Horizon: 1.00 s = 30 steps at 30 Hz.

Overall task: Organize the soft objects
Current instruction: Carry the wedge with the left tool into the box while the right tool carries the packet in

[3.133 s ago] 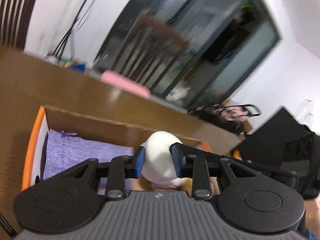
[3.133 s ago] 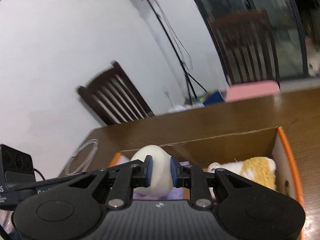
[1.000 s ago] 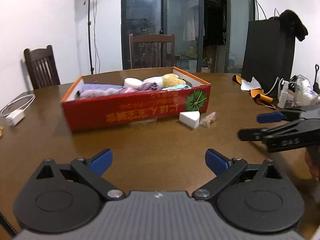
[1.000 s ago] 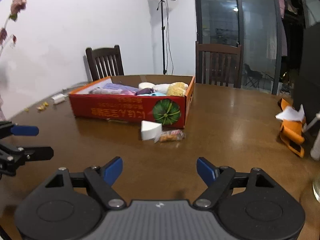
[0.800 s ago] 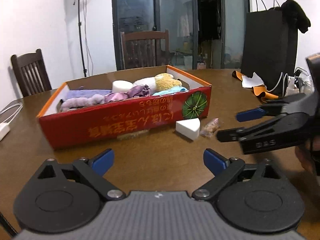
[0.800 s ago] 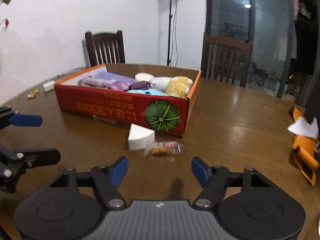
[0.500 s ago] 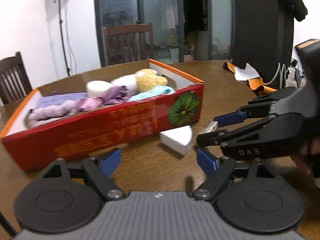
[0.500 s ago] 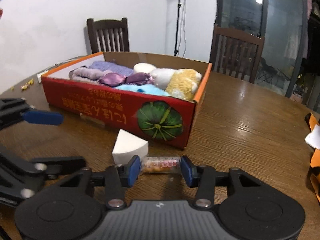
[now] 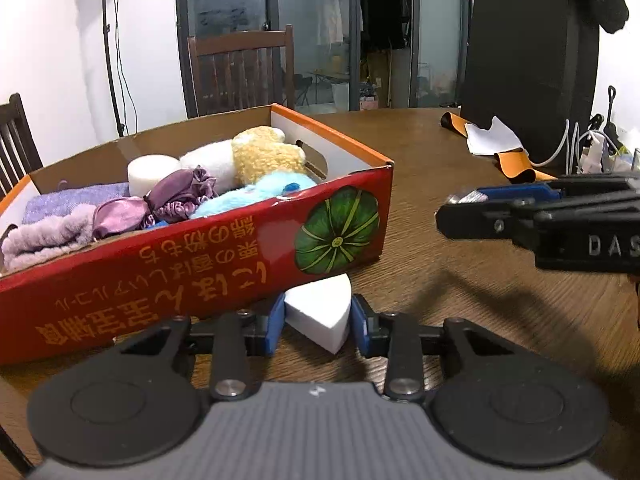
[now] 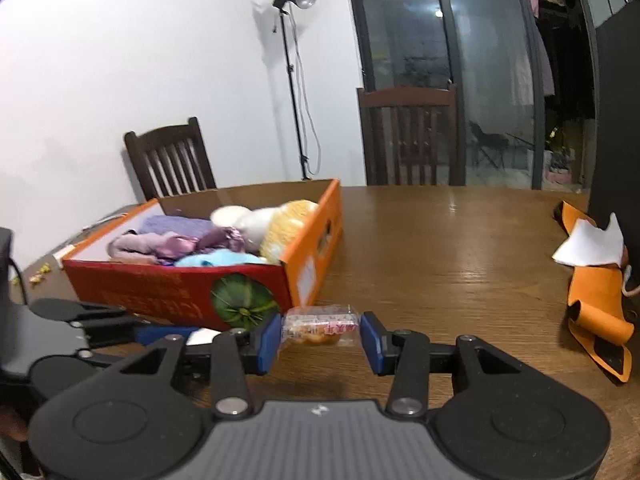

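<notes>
A red cardboard box [image 9: 208, 264] with a pumpkin print holds several soft things: purple cloths, a white sponge round, a yellow plush and a blue plush. My left gripper [image 9: 318, 322] is shut on a white wedge sponge [image 9: 320, 312] at the box's front wall. My right gripper [image 10: 320, 338] is shut on a clear wrapped snack packet [image 10: 320, 326] and holds it above the table near the box's corner [image 10: 280, 276]. In the left wrist view the right gripper [image 9: 460, 208] is at the right with the packet between its fingers.
A brown wooden table [image 10: 440, 248] carries an orange strap with white paper [image 10: 596, 280] at the right. A black case [image 9: 528, 60] and cables stand at the far right. Two wooden chairs [image 10: 408, 136] and a light stand [image 10: 296, 80] are behind the table.
Both grippers moved in toward the box and closed. The left one closed on the white wedge sponge, the right one on the snack packet, which has risen off the table.
</notes>
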Each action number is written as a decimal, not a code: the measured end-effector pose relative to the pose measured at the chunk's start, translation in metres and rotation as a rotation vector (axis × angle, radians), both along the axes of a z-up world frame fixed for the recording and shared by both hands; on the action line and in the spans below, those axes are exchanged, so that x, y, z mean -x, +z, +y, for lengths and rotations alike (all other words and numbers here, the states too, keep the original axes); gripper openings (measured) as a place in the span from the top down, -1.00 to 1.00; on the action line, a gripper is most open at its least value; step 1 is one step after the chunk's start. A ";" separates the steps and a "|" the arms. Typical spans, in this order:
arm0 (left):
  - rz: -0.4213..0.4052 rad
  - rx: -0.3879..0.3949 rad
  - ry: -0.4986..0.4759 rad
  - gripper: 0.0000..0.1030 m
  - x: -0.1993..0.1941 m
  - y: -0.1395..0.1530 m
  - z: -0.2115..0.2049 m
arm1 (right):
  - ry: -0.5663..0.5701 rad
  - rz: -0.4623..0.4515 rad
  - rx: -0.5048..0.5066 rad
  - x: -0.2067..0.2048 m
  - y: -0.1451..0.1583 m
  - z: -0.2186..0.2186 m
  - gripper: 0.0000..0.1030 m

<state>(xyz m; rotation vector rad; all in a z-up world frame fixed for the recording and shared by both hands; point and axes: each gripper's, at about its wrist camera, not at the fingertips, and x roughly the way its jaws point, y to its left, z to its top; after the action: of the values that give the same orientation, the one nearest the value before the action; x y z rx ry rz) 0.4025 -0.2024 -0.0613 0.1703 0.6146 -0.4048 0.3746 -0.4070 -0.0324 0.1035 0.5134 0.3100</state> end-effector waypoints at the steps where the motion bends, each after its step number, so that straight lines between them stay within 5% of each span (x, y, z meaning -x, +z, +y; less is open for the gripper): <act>1: -0.003 -0.002 0.002 0.33 0.000 0.000 0.000 | 0.009 0.003 0.004 -0.002 0.000 0.001 0.17; 4: -0.022 -0.004 0.011 0.34 0.009 0.010 0.003 | 0.021 -0.008 0.026 0.002 0.002 0.006 0.17; 12: -0.022 0.157 0.125 0.34 0.084 0.048 0.066 | 0.057 -0.021 0.064 0.003 0.000 0.021 0.17; 17: -0.017 0.164 0.190 0.34 0.134 0.056 0.098 | 0.099 -0.018 0.103 0.010 -0.003 0.043 0.17; 21: -0.041 0.137 0.192 0.33 0.160 0.064 0.110 | 0.160 -0.076 0.072 0.056 0.011 0.067 0.17; 25: -0.059 0.142 0.163 0.33 0.169 0.071 0.116 | 0.205 -0.076 0.027 0.098 0.009 0.086 0.17; 30: -0.094 0.142 0.142 0.32 0.145 0.082 0.121 | 0.225 -0.076 0.052 0.101 0.014 0.097 0.17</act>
<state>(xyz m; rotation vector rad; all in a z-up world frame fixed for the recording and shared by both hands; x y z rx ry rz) 0.2580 -0.0817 0.0209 0.0098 0.5005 -0.2996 0.2734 -0.3104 -0.0182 -0.0167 0.4576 0.5182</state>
